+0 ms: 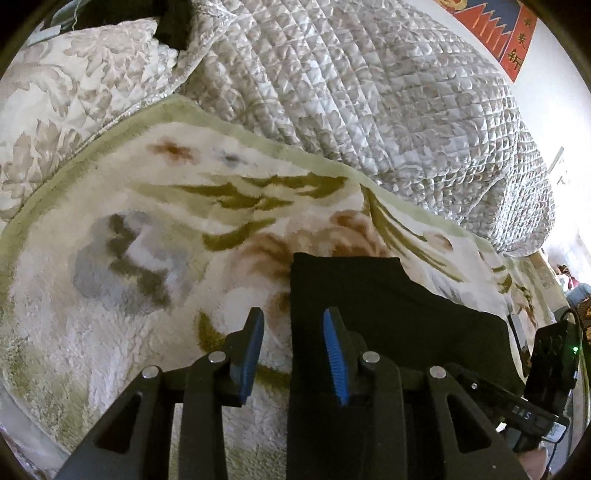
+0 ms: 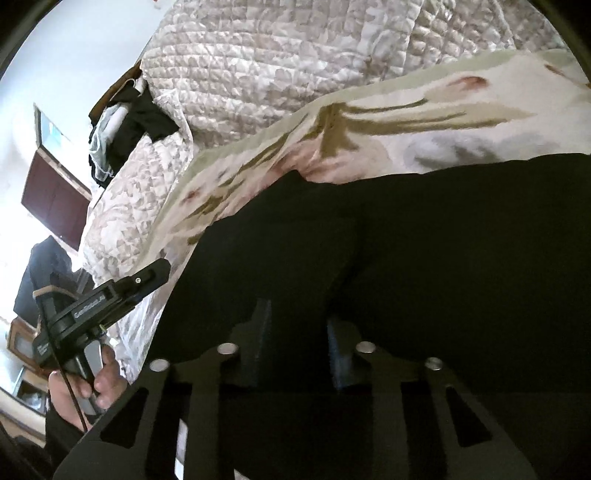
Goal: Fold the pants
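Observation:
Black pants lie flat on a floral fleece blanket on the bed. My left gripper is open and hovers over the pants' left edge; its right finger is over the black cloth, its left finger over the blanket. In the right wrist view the pants fill the lower frame. My right gripper is open, low over the dark cloth, with nothing between its fingers. The other gripper shows at the left, held in a hand.
A quilted grey-white bedspread is bunched behind the blanket. A pillow lies at the far left. Dark clothes are piled at the bed's far end. A red poster hangs on the wall.

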{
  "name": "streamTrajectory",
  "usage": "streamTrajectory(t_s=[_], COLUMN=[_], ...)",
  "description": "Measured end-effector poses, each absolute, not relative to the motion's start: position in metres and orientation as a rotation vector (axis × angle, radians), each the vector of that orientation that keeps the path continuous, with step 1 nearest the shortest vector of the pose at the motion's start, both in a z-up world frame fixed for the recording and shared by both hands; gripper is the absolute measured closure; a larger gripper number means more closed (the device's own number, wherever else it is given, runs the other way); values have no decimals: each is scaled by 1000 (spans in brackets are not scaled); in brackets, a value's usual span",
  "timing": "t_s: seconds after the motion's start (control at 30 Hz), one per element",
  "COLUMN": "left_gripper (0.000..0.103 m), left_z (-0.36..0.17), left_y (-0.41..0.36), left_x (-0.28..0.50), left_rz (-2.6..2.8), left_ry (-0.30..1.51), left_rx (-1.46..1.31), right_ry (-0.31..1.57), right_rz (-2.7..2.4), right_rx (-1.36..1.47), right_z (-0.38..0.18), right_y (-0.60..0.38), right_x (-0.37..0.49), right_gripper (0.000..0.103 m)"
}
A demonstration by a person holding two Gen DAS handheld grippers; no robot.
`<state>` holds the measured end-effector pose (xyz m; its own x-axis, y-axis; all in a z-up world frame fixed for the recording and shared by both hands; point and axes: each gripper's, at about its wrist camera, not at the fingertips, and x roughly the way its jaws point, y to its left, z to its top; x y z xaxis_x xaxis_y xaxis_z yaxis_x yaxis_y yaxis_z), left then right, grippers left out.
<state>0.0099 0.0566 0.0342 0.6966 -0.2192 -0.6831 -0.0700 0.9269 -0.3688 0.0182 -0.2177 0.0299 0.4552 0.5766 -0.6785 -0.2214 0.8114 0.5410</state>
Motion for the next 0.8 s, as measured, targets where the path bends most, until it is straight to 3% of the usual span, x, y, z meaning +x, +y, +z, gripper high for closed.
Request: streamTrajectory(t_s=[0.03, 0.2, 0.37, 0.47, 0.57, 0.8], left_gripper=[67, 67, 67, 67, 67, 67], left_z=[34, 34, 33, 34, 41, 39], left_y=[57, 60, 53, 47, 43, 15], left_x=[9, 8, 10, 10, 10, 39], left_rz=[-83, -81, -109, -122, -153, -216], left_ry=[800, 792, 802, 801, 770, 805], left_rx=[-384, -383, -359, -338, -334, -293], right_ry=[988, 914, 961, 970, 927, 886], right_rz=[495, 484, 470, 458, 410, 415], right_rx=[407, 447, 457, 446, 400, 345], right_z=[30, 45, 25, 31, 43, 57], right_y=[-218, -234, -239, -240, -245, -243], right_x=[20, 16, 20, 21, 14, 20], right_gripper=[101, 101, 101, 99, 92, 91])
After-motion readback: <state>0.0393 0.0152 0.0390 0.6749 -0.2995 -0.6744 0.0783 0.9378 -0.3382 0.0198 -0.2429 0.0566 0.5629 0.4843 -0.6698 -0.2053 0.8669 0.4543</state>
